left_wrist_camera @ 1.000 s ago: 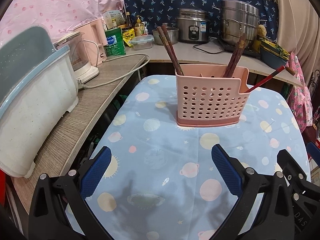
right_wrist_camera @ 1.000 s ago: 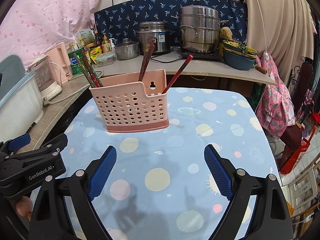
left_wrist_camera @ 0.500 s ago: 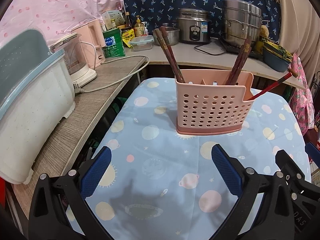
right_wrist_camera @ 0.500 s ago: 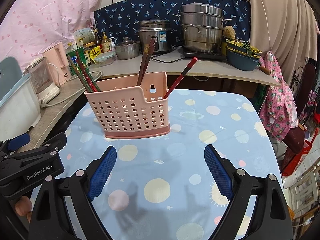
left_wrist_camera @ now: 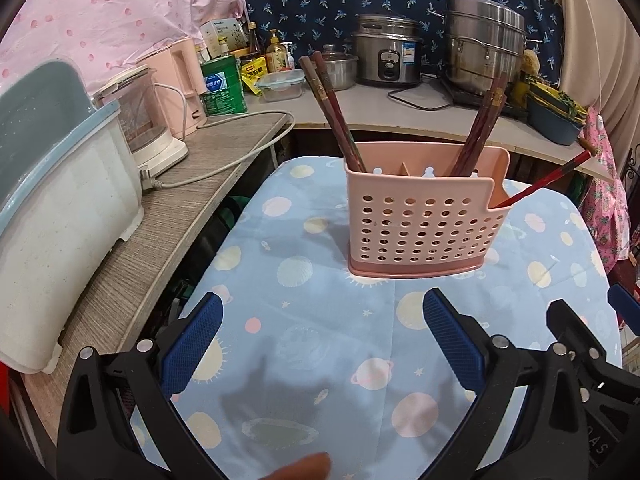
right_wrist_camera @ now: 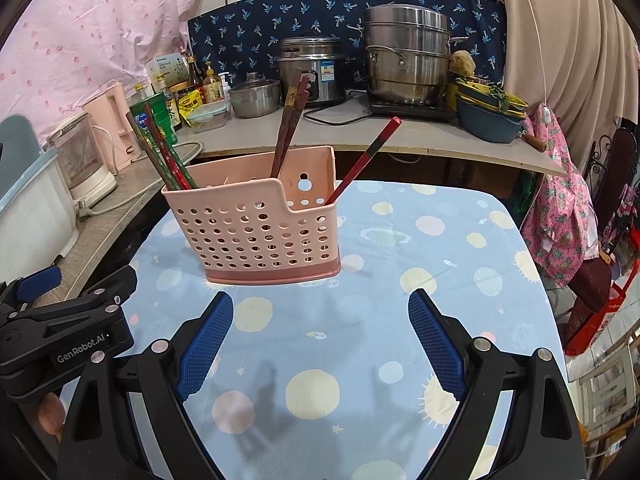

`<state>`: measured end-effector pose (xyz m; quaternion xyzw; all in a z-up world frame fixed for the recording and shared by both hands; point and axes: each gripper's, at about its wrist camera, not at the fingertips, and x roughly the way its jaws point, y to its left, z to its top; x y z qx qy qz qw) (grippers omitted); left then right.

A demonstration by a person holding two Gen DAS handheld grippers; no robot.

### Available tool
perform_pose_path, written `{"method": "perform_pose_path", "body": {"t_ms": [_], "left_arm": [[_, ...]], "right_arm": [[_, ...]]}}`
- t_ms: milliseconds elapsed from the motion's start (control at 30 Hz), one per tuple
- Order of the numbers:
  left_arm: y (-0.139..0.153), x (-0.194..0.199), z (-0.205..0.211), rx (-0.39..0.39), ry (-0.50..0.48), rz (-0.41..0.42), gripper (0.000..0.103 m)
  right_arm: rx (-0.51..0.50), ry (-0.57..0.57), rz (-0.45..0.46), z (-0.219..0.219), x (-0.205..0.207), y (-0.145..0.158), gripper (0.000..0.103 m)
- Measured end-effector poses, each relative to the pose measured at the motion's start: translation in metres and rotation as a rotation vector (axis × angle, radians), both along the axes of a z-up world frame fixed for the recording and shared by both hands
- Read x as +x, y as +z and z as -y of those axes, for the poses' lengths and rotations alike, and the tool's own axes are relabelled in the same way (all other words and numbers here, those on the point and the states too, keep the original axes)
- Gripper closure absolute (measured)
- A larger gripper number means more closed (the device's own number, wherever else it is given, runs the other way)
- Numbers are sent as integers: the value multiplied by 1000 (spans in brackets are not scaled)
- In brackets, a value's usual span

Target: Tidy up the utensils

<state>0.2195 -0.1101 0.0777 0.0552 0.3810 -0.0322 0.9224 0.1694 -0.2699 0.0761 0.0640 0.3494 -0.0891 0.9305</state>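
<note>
Left wrist view: the pink utensil holder [left_wrist_camera: 426,220] is seen upright on the cloth-covered bench [left_wrist_camera: 320,320], ahead of the left claw [left_wrist_camera: 320,340], whose jaws are spread wide and empty. Two bundles of chopsticks [left_wrist_camera: 332,112] and one lone red chopstick [left_wrist_camera: 540,184] are already housed in it; no loose utensils are shown, so the sorting is judged nearly complete.

Right wrist view: the right claw [right_wrist_camera: 320,344] is likewise held wide apart, gripping nothing. One holder and three groups of chopsticks are counted; single sticks within bundles cannot be told.
</note>
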Motion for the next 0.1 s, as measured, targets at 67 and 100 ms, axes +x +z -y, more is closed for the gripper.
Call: {"method": "perform_pose_path", "body": {"t_ms": [67, 100], "left_arm": [[-1, 1, 1, 0, -8, -1, 7], [-1, 1, 2, 2, -8, -2, 7]], "right_arm": [[1, 0, -2, 1, 1, 0, 18], [1, -1, -3, 1, 2, -1, 18]]}}
